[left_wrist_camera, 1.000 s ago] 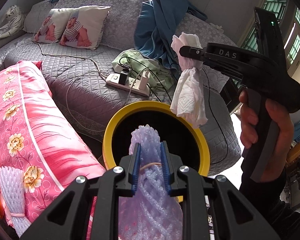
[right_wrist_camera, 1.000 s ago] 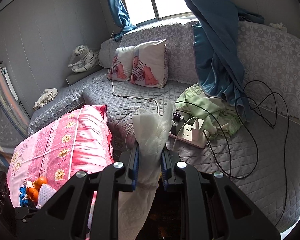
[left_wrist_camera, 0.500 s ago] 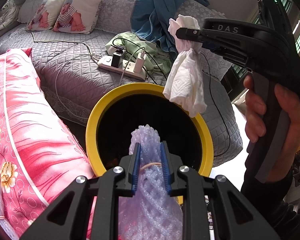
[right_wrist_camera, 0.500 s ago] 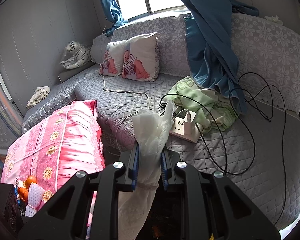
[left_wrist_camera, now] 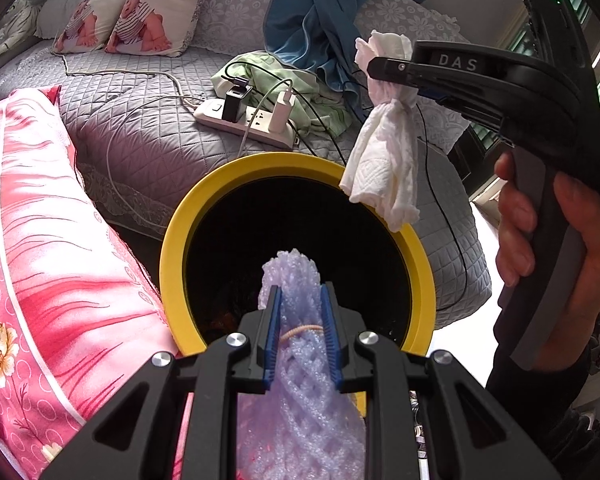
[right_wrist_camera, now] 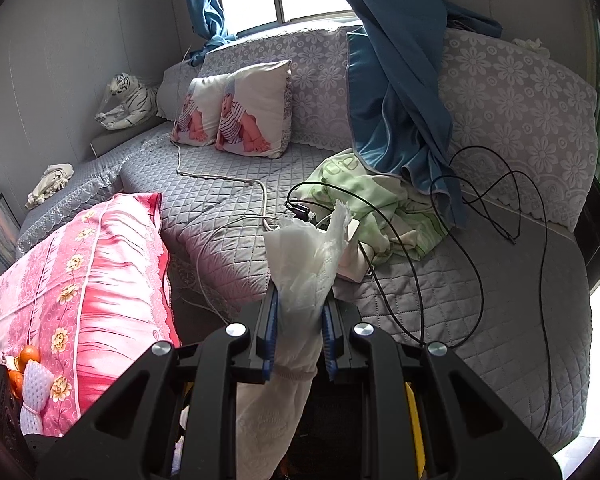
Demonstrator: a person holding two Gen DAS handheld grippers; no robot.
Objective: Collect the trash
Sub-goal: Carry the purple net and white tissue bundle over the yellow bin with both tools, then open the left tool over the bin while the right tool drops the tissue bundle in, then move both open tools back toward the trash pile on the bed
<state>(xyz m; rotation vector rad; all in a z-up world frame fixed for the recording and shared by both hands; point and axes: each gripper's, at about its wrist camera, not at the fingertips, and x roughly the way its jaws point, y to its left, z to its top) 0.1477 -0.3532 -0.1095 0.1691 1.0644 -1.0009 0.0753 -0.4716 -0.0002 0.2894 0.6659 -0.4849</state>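
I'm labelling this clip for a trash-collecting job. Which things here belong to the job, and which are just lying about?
Part of the job:
- foam fruit net, in left tongs
- paper tissue, in right tongs
- yellow-rimmed bin

Lying about:
- power strip
- pink pillow
- baby-print cushions
- toy tiger

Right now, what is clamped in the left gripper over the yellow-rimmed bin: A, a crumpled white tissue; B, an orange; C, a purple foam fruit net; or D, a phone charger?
C: the left gripper is shut on the purple foam fruit net above the yellow-rimmed bin, while the crumpled white tissue hangs from the right gripper.
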